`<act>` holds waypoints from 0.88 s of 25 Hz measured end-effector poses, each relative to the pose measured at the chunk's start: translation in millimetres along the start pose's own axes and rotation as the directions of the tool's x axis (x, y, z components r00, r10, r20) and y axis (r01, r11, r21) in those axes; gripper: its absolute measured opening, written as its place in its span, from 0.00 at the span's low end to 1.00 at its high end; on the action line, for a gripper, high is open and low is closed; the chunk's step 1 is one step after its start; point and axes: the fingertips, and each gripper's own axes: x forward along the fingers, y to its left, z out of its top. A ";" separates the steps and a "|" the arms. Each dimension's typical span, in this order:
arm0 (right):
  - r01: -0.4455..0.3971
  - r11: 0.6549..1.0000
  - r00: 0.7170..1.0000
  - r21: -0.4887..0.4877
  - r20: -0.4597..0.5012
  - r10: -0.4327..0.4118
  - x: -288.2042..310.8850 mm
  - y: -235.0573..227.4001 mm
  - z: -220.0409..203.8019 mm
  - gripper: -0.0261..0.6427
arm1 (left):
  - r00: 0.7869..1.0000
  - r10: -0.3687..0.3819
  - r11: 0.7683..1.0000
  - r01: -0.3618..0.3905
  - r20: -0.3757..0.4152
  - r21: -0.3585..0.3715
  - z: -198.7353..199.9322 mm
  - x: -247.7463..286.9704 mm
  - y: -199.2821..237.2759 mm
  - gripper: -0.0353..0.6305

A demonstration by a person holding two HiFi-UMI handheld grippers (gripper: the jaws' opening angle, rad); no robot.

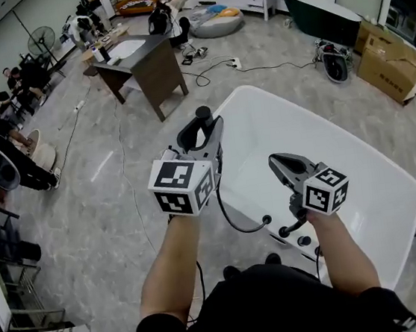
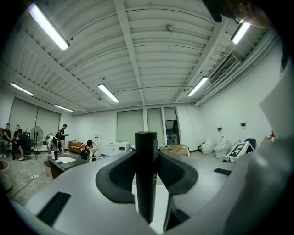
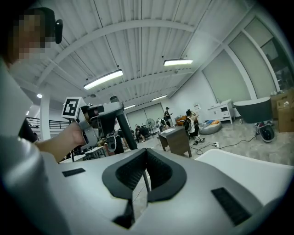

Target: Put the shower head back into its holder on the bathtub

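Between the left gripper's (image 1: 202,133) half-open jaws the shower head (image 2: 146,176) stands clamped upright; the bathtub's (image 1: 360,180) rim fittings (image 1: 285,230), likely the holder, lie below-right, nearer the right gripper (image 1: 280,163), closed and empty.

Quantities present: two grey hand-held grippers (image 1: 206,126) (image 1: 277,162); one black cylindrical shower head (image 1: 202,113); one white oval bathtub (image 1: 394,176); one dark bathtub (image 1: 321,16); one brown wooden table (image 1: 154,63); two cardboard boxes (image 1: 390,68) (image 1: 369,32).

I see the black shower head (image 1: 203,114) standing upright, its round handle clamped in my left gripper (image 1: 202,133), above the left rim of the white bathtub (image 1: 368,179). Its black hose (image 1: 238,224) loops down to the black holder (image 1: 285,228) on the near rim.
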 end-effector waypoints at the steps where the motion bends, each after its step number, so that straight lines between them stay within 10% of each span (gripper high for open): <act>1: -0.002 1.000 1.000 -0.002 0.003 0.002 -0.9 -0.5 1.4 0.06 | 1.000 0.000 1.000 0.000 0.005 0.003 2.9 2.3 -1.2 0.28; 22: 0.045 0.999 0.998 0.001 0.048 -0.045 -26.3 -22.9 18.9 0.06 | 0.983 -0.143 0.989 0.138 0.115 0.044 60.4 44.3 -57.5 0.28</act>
